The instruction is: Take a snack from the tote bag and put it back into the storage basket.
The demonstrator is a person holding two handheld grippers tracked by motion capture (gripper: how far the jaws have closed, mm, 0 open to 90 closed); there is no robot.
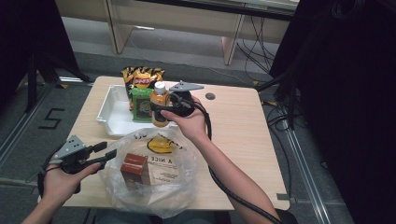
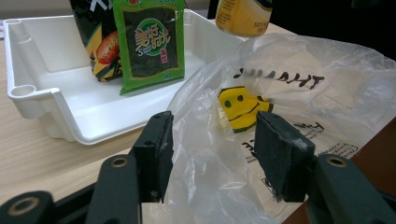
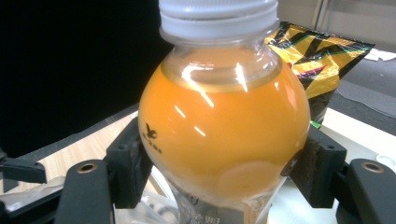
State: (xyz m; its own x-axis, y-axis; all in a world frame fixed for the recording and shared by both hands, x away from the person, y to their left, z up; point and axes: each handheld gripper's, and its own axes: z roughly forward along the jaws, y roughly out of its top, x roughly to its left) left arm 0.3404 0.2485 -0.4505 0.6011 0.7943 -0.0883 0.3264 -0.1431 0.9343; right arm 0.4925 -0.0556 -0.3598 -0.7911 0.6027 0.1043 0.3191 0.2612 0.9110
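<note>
Right hand-held gripper (image 1: pixel 156 111) clamping orange juice bottle (image 1: pixel 159 103), smiley "THANK" bag (image 1: pixel 154 172)

A: Left gripper (image 1: pixel 108 151)?
B: Held low at the near left, jaws level and parted, pointing right.
A: Right gripper (image 1: pixel 158 110)?
B: Raised mid-table, forearm reaching in diagonally, jaws pointing left and clamped on the orange juice bottle (image 1: pixel 159 106).

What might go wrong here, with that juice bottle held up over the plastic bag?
The right tongs pinch the round, smooth bottle at its sides, so it might slip. The bag is limp; the left tongs hold its rim loosely, so the mouth could sag shut. A dropped bottle might hit the box inside.
</note>
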